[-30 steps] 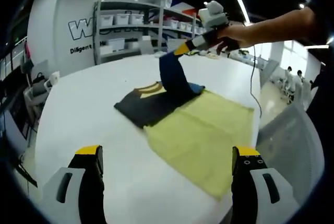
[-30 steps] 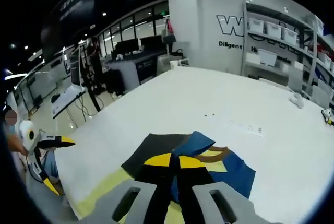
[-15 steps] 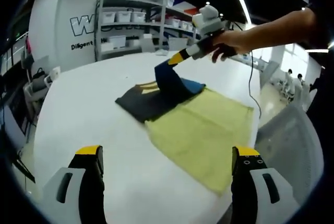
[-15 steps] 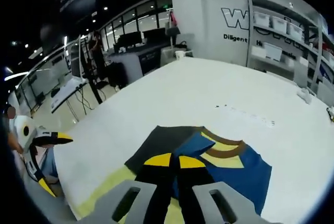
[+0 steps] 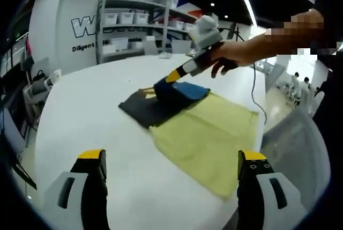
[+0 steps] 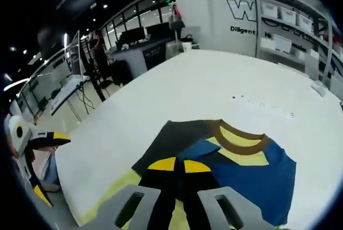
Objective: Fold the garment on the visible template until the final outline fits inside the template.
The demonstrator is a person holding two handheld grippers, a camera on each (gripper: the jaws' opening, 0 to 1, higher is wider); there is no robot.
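On the white table (image 5: 91,96) lies a yellow template mat (image 5: 209,133) with a dark and blue garment (image 5: 155,104) at its far end. A hand holds my right gripper (image 5: 172,76) low over the garment, shut on a blue fold. In the right gripper view the right gripper (image 6: 179,165) pinches dark fabric, and beyond it the garment (image 6: 246,163) shows blue cloth with a yellow and brown collar. A strip of the mat (image 6: 118,190) shows at the lower left. My left gripper (image 5: 171,157) stands open near the table's front edge, holding nothing, and appears again as left gripper (image 6: 45,160).
Shelving (image 5: 134,23) with white bins lines the far wall. A grey mesh chair (image 5: 295,144) stands past the table's right edge. Desks with monitors (image 6: 134,47) lie beyond the table's other side. A cable (image 5: 258,88) hangs from the right gripper.
The right gripper has come down with the lifted blue fold, from well above the garment to just over it. The blue part now lies flatter. The left gripper has stayed put.
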